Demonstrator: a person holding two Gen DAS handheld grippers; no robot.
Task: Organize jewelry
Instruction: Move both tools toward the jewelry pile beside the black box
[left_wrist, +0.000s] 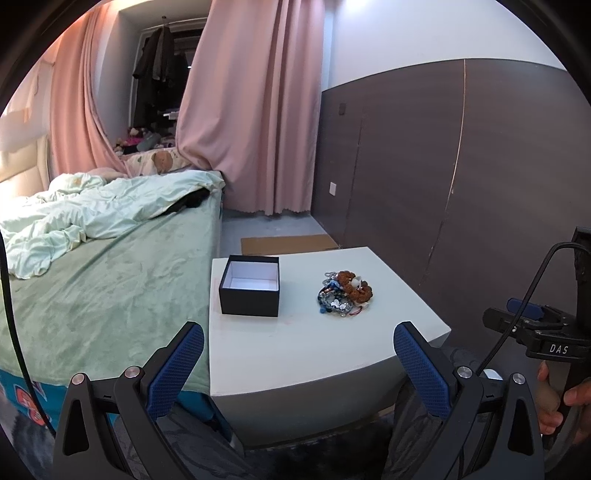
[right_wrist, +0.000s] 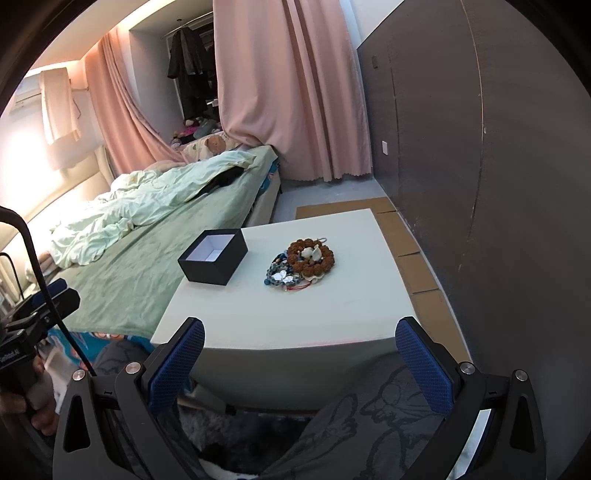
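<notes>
A heap of jewelry (left_wrist: 343, 293) (right_wrist: 302, 264) lies on the white table (left_wrist: 295, 354) (right_wrist: 332, 317): a brown bead bracelet over blue and silver pieces. To its left stands an open black box (left_wrist: 250, 285) (right_wrist: 213, 261) with a white, empty inside. My left gripper (left_wrist: 298, 363) hangs open in front of the table's near edge, nothing between its blue pads. My right gripper (right_wrist: 300, 360) is open too, likewise short of the near edge and empty. Each gripper also shows at the edge of the other's view.
A bed (left_wrist: 110, 280) with a green cover and a crumpled quilt runs along the table's left side. A dark panelled wall (left_wrist: 461, 177) stands to the right. Cardboard sheets (right_wrist: 410, 251) lie on the floor behind and beside the table. Pink curtains (left_wrist: 255, 110) hang at the back.
</notes>
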